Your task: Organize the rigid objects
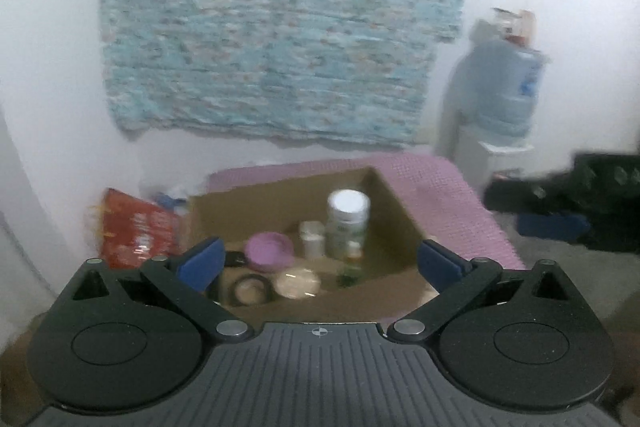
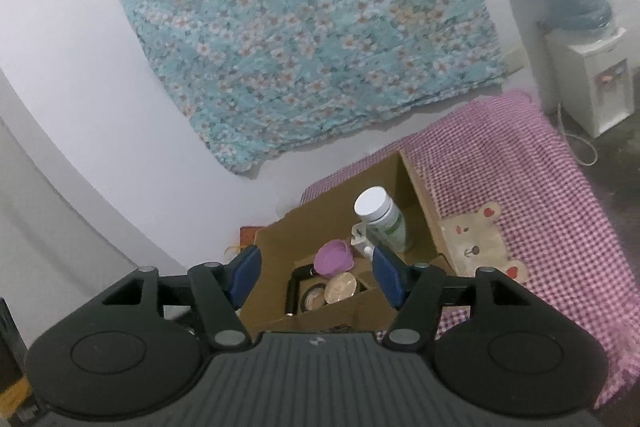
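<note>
Your left gripper point(image 1: 318, 261) has its blue fingers point(image 1: 200, 261) spread as wide as they go, with nothing between them. Your right gripper point(image 2: 318, 277) is partly open and also empty. Both hang above and short of the open brown cardboard box point(image 1: 394, 203), touching nothing in it. Inside, a tall white-capped plastic bottle point(image 2: 380, 213) stands upright near the far corner, a small white bottle point(image 1: 313, 238) just beside it. A purple round lid point(image 1: 267, 251) lies nearer you, next to a black ring point(image 1: 249, 289) and a clear round container point(image 1: 296, 281). The box rests on a pink checked cloth point(image 2: 520, 163).
</note>
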Tool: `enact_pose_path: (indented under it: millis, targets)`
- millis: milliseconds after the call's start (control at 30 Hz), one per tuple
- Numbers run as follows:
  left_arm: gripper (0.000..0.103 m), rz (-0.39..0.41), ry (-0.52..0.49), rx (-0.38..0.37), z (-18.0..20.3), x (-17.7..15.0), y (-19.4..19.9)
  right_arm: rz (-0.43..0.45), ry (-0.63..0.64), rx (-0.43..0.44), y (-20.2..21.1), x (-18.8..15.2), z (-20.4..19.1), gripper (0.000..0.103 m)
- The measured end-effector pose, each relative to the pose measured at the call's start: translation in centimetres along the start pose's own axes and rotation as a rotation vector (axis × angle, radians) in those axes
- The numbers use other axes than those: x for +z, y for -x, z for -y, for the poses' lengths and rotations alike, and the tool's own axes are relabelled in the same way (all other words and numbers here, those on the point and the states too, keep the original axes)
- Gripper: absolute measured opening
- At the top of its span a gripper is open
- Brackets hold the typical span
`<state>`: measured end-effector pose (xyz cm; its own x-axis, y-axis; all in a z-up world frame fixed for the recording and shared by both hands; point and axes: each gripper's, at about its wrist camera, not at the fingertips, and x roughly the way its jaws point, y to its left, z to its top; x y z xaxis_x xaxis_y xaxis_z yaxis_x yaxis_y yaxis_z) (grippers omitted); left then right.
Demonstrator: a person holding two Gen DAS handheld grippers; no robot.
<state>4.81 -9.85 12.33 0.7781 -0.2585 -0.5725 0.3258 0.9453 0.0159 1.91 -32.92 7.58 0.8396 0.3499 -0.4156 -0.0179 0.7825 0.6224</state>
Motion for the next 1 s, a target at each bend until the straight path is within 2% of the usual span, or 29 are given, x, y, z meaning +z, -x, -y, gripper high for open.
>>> enact_pose_path:
  millis: [100,200,267,400,533,733,1000]
  targets:
    - [0.103,-0.01,-0.037,-0.065,0.8,-0.6,0.9,0.032,0.015,-0.011,1.4,0.1,-0.8,0.072]
    - [0.103,0.003,-0.045,-0.08,1.4,-1.2,1.2,0.055,0.025,-0.018,2.5,0.2,-1.5,0.074]
    - [0.103,0.011,-0.043,-0.088,1.5,-1.4,1.4,0.07,0.032,-0.024,3.0,0.2,-1.9,0.08]
    - [0.103,0.015,-0.008,-0.094,0.9,-1.5,1.5,0.101,0.041,-0.037,4.0,0.1,-2.3,0.095]
    - [0.103,-0.007,0.035,-0.113,0.1,-1.7,1.4,0.108,0.055,-0.053,4.2,0.1,-2.5,0.099]
    - [0.103,-0.042,0.035,-0.025,-0.8,-2.1,0.7,0.108,0.093,-0.112,3.9,-0.3,-3.1,0.103]
    - [0.103,-0.136,0.115,0.07,-3.7,-2.7,-1.4,0.054,0.139,-0.237,1.8,-1.3,-3.5,0.103]
